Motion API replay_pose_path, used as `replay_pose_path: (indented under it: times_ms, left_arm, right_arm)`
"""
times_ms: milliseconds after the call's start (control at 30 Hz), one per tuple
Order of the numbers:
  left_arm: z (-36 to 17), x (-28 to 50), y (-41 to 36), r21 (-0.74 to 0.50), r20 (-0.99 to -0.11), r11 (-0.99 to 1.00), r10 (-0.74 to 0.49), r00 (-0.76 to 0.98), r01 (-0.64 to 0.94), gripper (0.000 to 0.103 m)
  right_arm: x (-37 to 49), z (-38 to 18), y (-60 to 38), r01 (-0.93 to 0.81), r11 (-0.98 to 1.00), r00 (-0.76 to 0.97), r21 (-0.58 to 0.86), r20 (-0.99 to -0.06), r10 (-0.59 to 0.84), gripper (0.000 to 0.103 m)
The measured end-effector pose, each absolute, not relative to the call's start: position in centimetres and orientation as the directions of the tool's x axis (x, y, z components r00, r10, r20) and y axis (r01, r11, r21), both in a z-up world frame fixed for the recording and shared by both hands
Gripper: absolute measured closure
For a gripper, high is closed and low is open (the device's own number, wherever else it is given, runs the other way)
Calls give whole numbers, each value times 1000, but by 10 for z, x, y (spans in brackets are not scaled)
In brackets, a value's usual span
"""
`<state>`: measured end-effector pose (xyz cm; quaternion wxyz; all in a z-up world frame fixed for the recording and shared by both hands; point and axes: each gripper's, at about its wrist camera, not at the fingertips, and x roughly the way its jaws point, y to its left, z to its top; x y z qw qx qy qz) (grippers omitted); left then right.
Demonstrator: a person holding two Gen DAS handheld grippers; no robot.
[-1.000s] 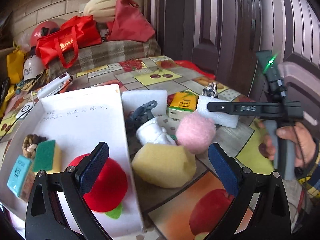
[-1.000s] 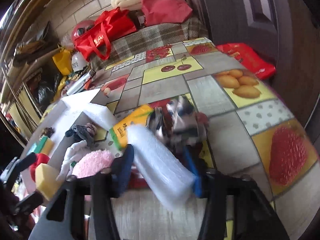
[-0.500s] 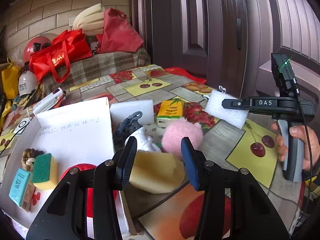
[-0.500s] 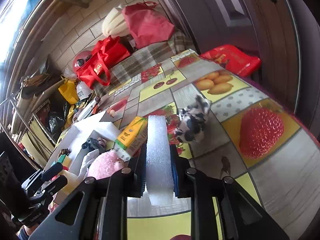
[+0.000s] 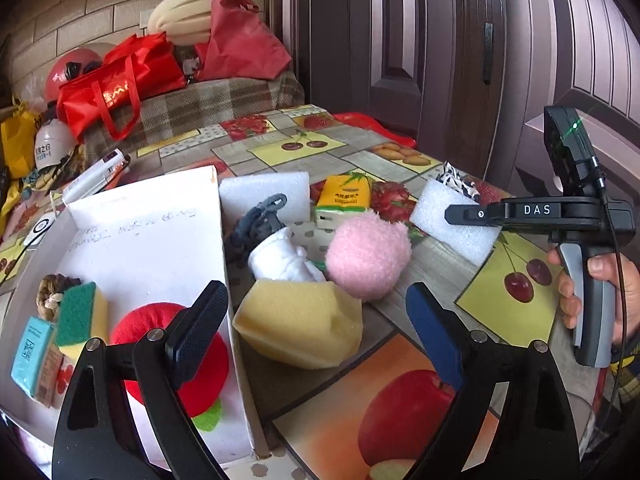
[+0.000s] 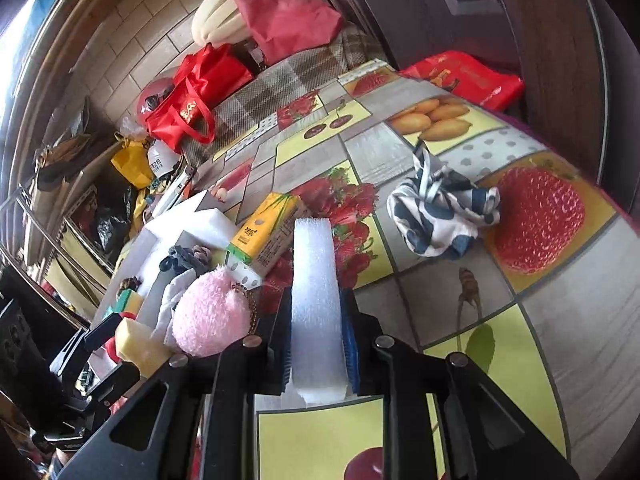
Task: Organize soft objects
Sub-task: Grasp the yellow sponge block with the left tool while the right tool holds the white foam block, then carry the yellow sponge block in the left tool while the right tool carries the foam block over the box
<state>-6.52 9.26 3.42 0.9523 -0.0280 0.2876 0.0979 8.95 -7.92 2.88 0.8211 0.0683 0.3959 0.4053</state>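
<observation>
Presently the right gripper (image 6: 316, 344) is clamped on a white foam block (image 6: 316, 300), both pads pressed flat against its long sides and the block standing up between them, lifted above the fruit-print tablecloth (image 6: 532, 356). The left wrist view shows the same block (image 5: 452, 220) held off the table ahead of the person's hand (image 5: 604, 296). The left gripper (image 5: 316, 316) stands with its jaws wide, having just been opening; a yellow sponge (image 5: 300, 324) lies on the cloth beyond the gap and neither pad touches it. Just behind the sponge are a pink fluffy ball (image 5: 368, 256), a white cloth bundle (image 5: 280, 260) and a dark grey knotted item (image 5: 256, 224), packed close together. Further back lie a second white foam slab (image 5: 266, 194) and a yellow tissue packet (image 5: 346, 198), side by side. A black-and-white patterned cloth (image 6: 440, 212) lies apart on the table, beside a printed strawberry. To the left, an open white box (image 5: 152, 236) holds a red plush item (image 5: 168, 344), a green-and-yellow scouring sponge (image 5: 82, 316), a blue packet (image 5: 32, 348) and a brown woven piece (image 5: 54, 286).
</observation>
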Motion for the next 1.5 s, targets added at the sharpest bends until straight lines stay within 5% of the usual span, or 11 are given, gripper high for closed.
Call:
replay_pose_path:
  times_ms: [33, 100, 167, 367, 433, 500, 600, 733, 800, 1233, 1500]
  left_arm:
    - [34, -65, 92, 4, -552, 980, 169, 817, -200, 20]
    - [34, -65, 90, 3, -556, 982, 160, 815, -190, 53]
    - [35, -66, 91, 3, -551, 980, 168, 817, -199, 58]
    - [36, -67, 87, 22, -543, 978, 186, 819, -207, 58]
    - [34, -63, 86, 47, -556, 974, 211, 804, -223, 50]
    - [30, -58, 85, 71, -580, 970, 231, 781, -234, 19]
    - [23, -47, 81, 103, -629, 970, 233, 741, -218, 18]
    - [18, -44, 76, 144, -642, 966, 255, 723, -214, 20]
    - [20, -47, 77, 140, -630, 965, 259, 732, -221, 46]
    - [46, -88, 77, 94, -424, 956, 291, 857, -278, 48]
    - [51, -99, 83, 58, -377, 950, 306, 874, -307, 48]
  right_arm:
    - [87, 30, -78, -622, 661, 362, 420, -594, 718, 82]
    - [81, 34, -76, -646, 654, 375, 394, -582, 721, 83]
    - [75, 39, -76, -664, 654, 403, 362, -564, 721, 83]
    - [73, 43, -78, -659, 668, 440, 345, -544, 715, 83]
    - [73, 43, -77, -660, 667, 438, 346, -544, 716, 83]
    - [74, 42, -76, -661, 666, 435, 345, -547, 715, 83]
    - [74, 42, -75, -664, 662, 429, 347, -549, 718, 83]
    - [73, 40, -74, -660, 662, 427, 356, -547, 720, 83]
    - [73, 41, -74, -661, 663, 430, 351, -546, 719, 83]
    - [36, 62, -80, -704, 678, 575, 210, -391, 718, 83]
    - [17, 68, -72, -717, 675, 603, 172, -332, 725, 83]
